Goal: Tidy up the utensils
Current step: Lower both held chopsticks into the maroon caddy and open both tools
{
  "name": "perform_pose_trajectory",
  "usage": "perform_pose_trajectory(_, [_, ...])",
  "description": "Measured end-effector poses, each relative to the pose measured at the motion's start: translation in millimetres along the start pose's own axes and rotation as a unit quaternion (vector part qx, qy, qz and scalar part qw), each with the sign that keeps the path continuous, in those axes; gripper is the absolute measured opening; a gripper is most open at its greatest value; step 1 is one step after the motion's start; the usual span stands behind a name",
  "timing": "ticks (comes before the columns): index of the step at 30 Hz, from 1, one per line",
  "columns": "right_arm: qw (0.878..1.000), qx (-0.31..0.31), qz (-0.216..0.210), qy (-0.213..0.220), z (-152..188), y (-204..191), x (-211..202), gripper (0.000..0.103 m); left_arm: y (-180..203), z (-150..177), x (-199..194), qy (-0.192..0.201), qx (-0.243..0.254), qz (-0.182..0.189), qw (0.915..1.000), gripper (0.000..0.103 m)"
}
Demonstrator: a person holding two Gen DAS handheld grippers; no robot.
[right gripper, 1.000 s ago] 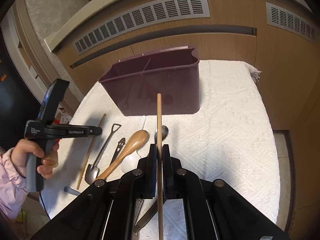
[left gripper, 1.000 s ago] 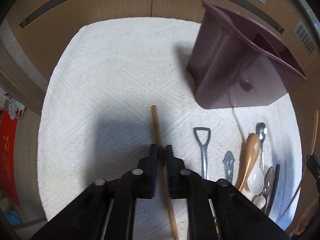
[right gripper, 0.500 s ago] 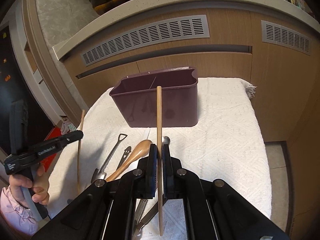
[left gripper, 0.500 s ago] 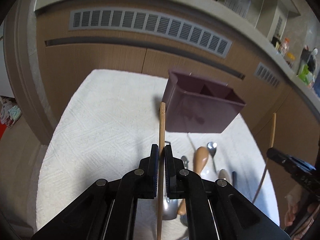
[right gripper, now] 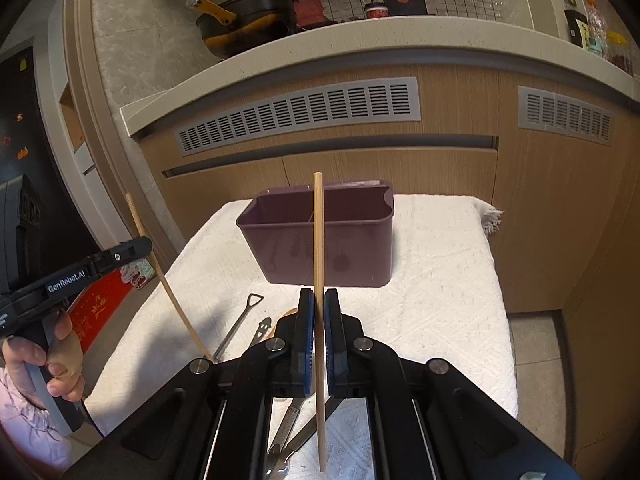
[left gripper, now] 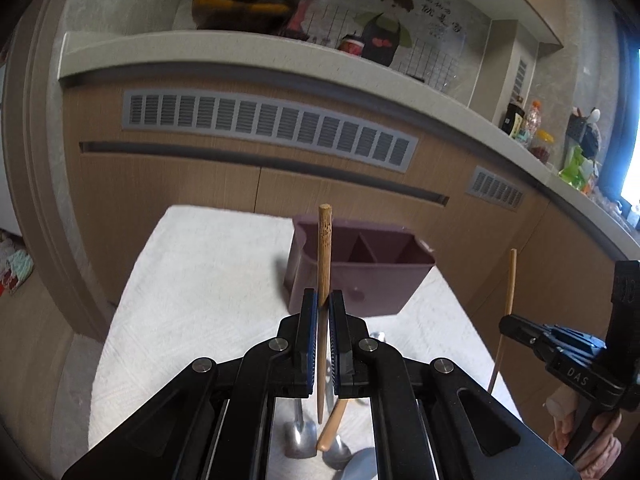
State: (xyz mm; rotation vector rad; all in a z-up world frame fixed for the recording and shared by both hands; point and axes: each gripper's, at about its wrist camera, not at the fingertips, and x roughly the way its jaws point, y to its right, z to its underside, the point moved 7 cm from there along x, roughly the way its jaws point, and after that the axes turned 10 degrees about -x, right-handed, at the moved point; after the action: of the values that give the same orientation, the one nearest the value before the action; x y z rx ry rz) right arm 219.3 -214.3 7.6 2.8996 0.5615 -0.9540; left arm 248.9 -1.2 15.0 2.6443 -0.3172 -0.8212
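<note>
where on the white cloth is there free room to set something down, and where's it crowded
Free: the wide stretch of white cloth right of the purple caddy, out to the fringed edge, and the bare strip left of the caddy in the left wrist view. Crowded: the near side in front of the caddy, where the metal shovel spoon, wooden spoon and other utensils lie close together.

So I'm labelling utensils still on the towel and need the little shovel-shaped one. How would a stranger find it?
Start at the purple caddy on the white towel. In front of it, to the left, lies a cluster of utensils. The shovel spoon is leftmost: thin grey metal, its handle ending in an open triangular loop, unlike the wooden spoon beside it.
</note>
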Motion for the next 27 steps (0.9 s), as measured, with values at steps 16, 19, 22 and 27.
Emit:
perform_pose_trajectory(16, [0.986,-0.043,0.047,0.154,-154,19,-29,0.004,85,-143,-13,0.127,0.057,0.066,0.9881,0.006])
perform_pose_trajectory(19, [0.984,-0.043,0.057,0.166,-172,27,-8,0.004,85,-150,15,0.116,0.052,0.065,0.9897,0.006])
perform_pose_trajectory(22, [0.984,-0.037,0.061,0.161,-181,34,18,0.004,79,-151,47,0.096,0.040,0.060,0.9928,0.006])
perform_pose_trajectory(27, [0.989,-0.021,0.064,0.134,-170,45,69,0.004,62,-134,97,0.056,0.025,0.046,0.9971,0.006])
